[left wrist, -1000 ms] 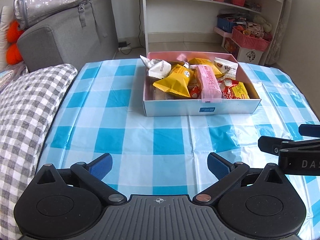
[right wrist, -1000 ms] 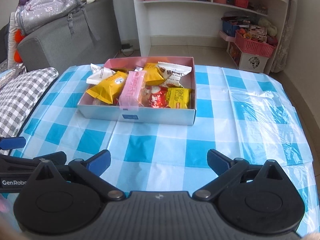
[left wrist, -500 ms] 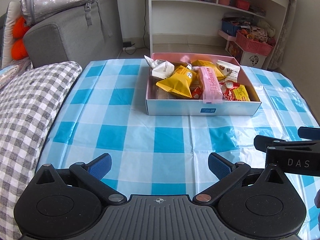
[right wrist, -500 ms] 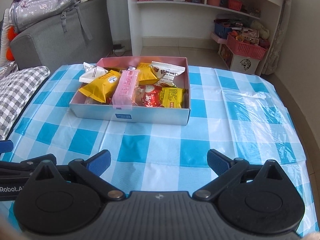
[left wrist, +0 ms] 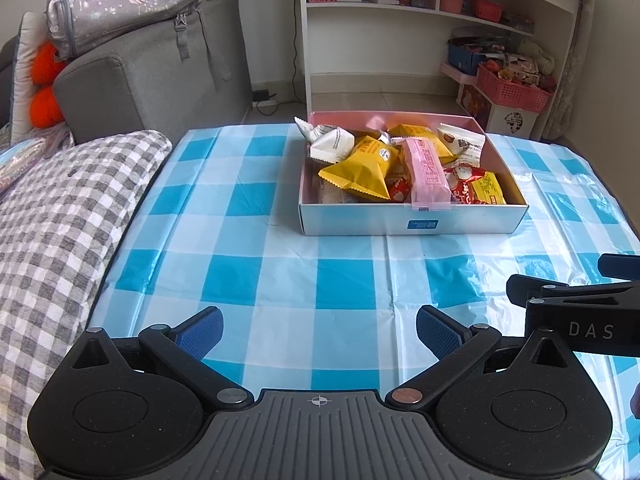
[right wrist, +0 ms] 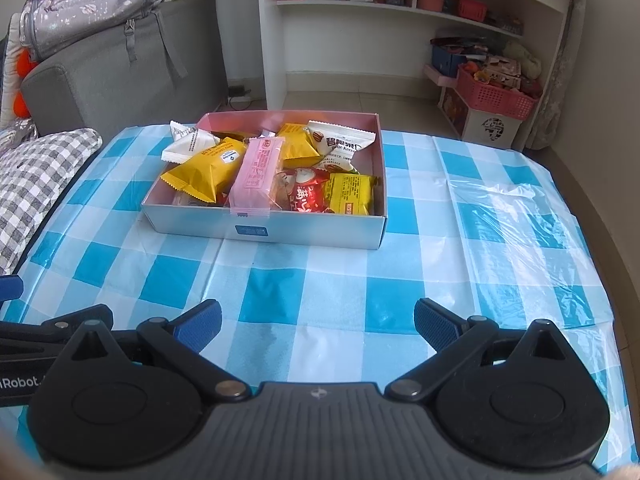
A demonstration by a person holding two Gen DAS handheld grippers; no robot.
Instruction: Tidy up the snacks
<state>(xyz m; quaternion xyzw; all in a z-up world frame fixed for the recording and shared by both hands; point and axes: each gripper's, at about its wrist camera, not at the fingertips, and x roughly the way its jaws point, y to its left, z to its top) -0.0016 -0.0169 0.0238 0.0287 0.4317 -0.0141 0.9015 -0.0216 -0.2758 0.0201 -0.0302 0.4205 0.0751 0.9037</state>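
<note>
Both sets of jaws stand wide apart and hold nothing: the left gripper (left wrist: 318, 330) and the right gripper (right wrist: 317, 325) hover low over the near part of the worktop with its blue-and-white checked plastic cloth (right wrist: 420, 248), side by side. Farther off, well apart from both, sits the shallow white cardboard box with a pink inside (right wrist: 312, 234), heaped with wrapped snacks. It lies ahead and somewhat right of the left gripper, ahead and somewhat left of the right one. On top lie a puffy yellow pillow-shaped packet (right wrist: 204, 174), a long pink wrapped bar (right wrist: 256, 176) whose sealed end overhangs the near wall, a white sachet with a biscuit print (right wrist: 340, 146) and a small red glossy wrapper (right wrist: 306, 196). Judging from this, the pile is loose, so a pinch at a slick wrapper could slip, or drag a neighbour out; a push on the light box might slide it across the smooth cloth.
</note>
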